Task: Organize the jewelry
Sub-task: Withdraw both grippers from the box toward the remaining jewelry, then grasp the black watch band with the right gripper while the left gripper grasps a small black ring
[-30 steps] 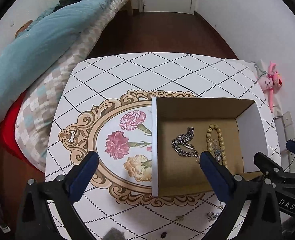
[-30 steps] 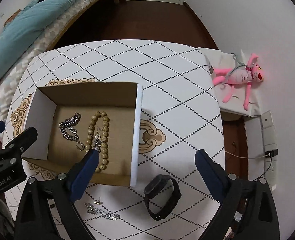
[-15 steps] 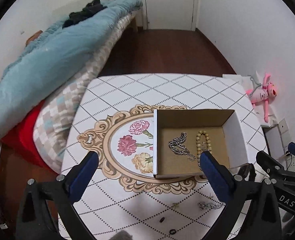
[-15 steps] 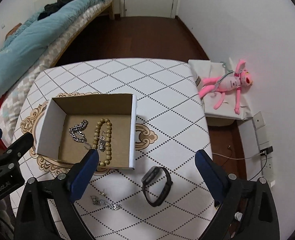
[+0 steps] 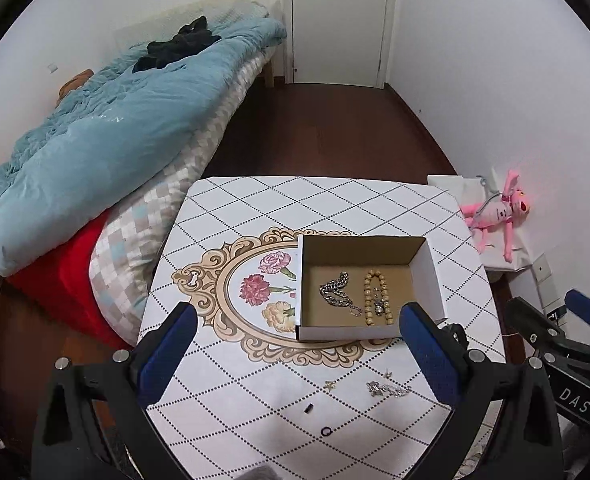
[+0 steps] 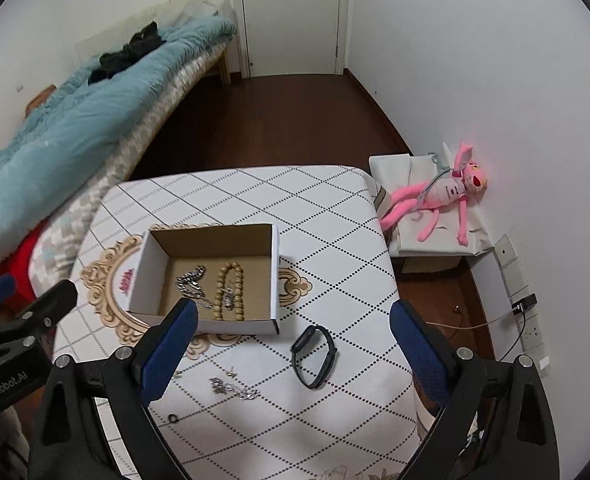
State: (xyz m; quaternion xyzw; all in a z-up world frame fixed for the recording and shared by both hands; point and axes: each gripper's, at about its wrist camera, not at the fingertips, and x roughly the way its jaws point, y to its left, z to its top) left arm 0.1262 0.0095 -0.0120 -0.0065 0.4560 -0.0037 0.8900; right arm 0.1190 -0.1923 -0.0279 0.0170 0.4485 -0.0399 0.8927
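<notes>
An open cardboard box [image 5: 429,280] [image 6: 145,266] stands on the patterned table. Inside lie a silver chain bracelet [image 5: 335,290] [image 6: 191,282] and a wooden bead bracelet [image 5: 377,296] [image 6: 229,288]. In front of the box on the table lie a black watch band [image 6: 315,356], a thin silver chain [image 5: 387,389] [image 6: 233,389], a small black ring [image 5: 326,432] [image 6: 172,418] and tiny earrings [image 5: 329,385]. My left gripper [image 5: 295,356] and right gripper [image 6: 291,356] are both open, empty, and held well above the table's near edge.
A bed with a blue quilt [image 5: 107,136] stands left of the table [image 5: 255,208]. A pink plush toy [image 6: 443,196] lies on a white box at the right, by wall sockets [image 6: 531,332]. Dark wood floor leads to a white door [image 5: 335,20].
Both grippers have risen and pulled back from the box; the box and table look smaller now and more of the room shows. Both stay open and empty.
</notes>
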